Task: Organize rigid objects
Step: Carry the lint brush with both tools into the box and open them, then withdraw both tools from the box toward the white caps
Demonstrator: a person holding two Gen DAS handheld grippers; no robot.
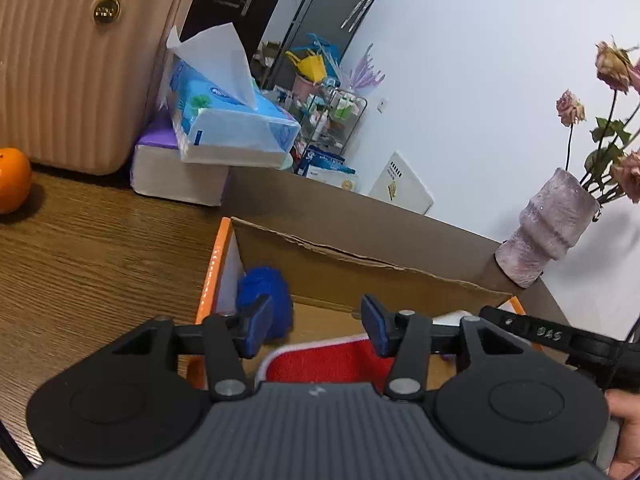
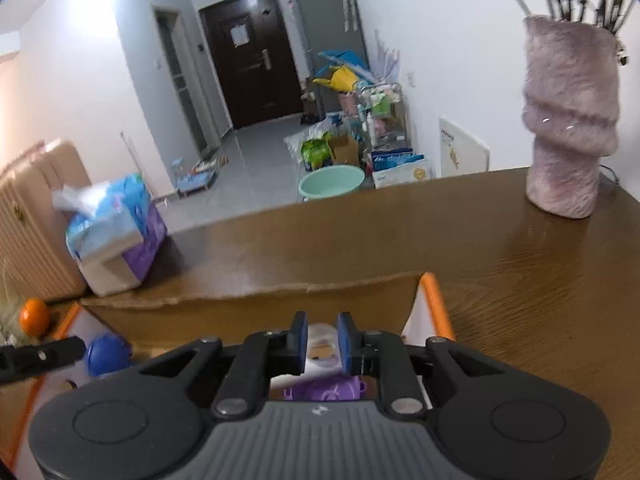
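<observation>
both tongs over the open box, with fragile things close by

taking the cardboard box [image 1: 360, 272] as the landmark: left of it on the wooden counter [image 1: 100, 240] sits one orange [image 1: 12, 180], then one ribbed beige case [image 1: 80, 68], then two tissue packs stacked beside it, the blue one [image 1: 236, 128] on the purple one [image 1: 176, 172]. inside the box, at its left end, lies one blue object [image 1: 266, 304]; toward the middle one red piece with a white edge [image 1: 328, 364]; further right one purple item [image 2: 324, 390] and one pale item [image 2: 322, 344] that i cannot identify. right of the box stands one pink vase [image 1: 548, 228] with dried roses.

the left tongs [image 1: 316, 326] hang over the box with jaws apart and nothing between them. the right tongs [image 2: 323, 346] stand nearly together; the pale item shows in the gap, but i cannot tell whether the pads press on it or it merely lies below.

risks, as i judge them: the two tongs are near each other over one box and could knock together. a wide swing to the right could tip the vase, which looks top-heavy. catching the torn cardboard rim could drag the whole box across the counter.
</observation>
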